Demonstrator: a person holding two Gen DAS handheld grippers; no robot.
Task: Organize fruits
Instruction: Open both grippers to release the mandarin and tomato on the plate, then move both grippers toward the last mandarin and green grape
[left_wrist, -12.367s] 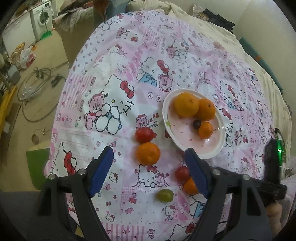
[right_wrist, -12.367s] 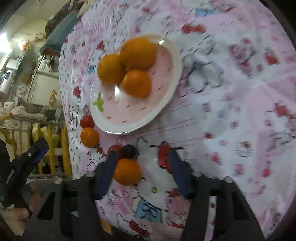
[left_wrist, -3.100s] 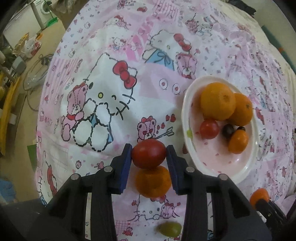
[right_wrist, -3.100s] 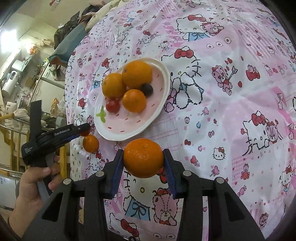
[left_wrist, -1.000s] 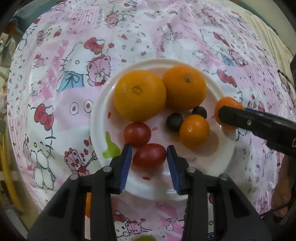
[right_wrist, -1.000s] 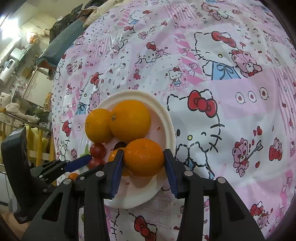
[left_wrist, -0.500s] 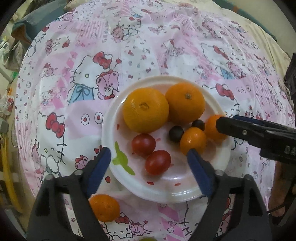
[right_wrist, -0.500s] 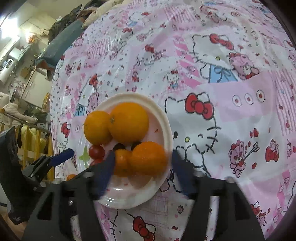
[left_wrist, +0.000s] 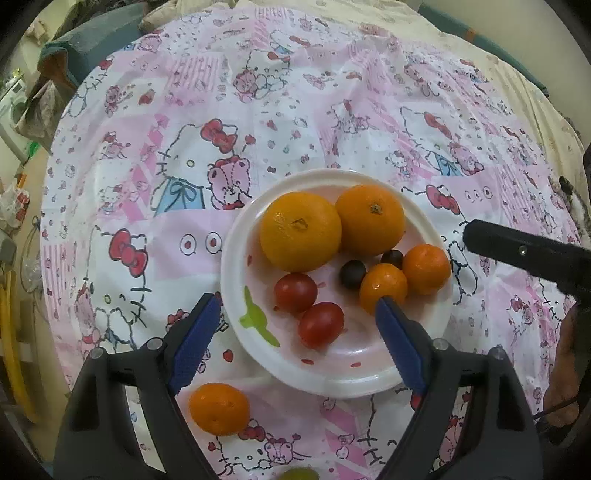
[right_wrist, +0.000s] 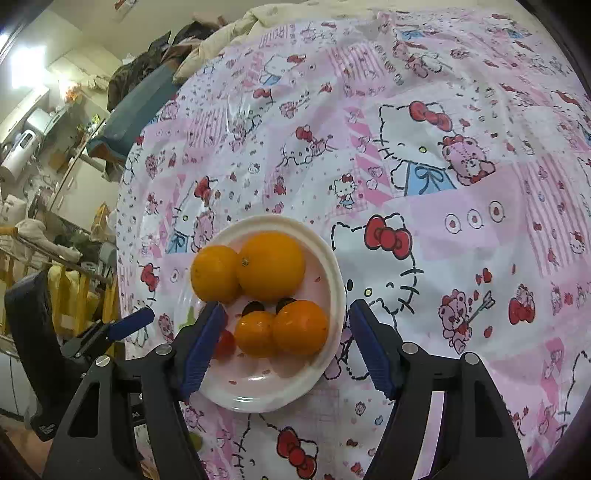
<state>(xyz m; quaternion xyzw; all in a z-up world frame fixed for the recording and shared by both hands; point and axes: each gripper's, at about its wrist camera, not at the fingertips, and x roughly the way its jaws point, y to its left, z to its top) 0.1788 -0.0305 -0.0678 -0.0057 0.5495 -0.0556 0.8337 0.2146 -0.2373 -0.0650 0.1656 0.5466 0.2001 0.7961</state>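
Note:
The white plate (left_wrist: 332, 373) holds two big oranges (left_wrist: 301, 230), two small mandarins (left_wrist: 424, 268), two dark grapes (left_wrist: 352, 273) and two red tomatoes (left_wrist: 320, 325). My left gripper (left_wrist: 295, 301) hangs open above the plate's near side, holding nothing. In the right wrist view my right gripper (right_wrist: 287, 308) is open above the same plate (right_wrist: 258, 391), with a mandarin (right_wrist: 300, 326) lying free below it. One more mandarin (left_wrist: 219, 408) and a green grape (left_wrist: 297, 473) lie on the cloth in front of the plate.
A pink cartoon-print cloth (left_wrist: 184, 129) covers the round table. The right gripper's black arm (left_wrist: 524, 251) reaches in from the right of the left wrist view. Beyond the table's left edge (right_wrist: 122, 229) stands household clutter.
Both grippers opened: the left let the tomato go onto the plate, the right let the mandarin go. Both have since lifted a little away from the plate.

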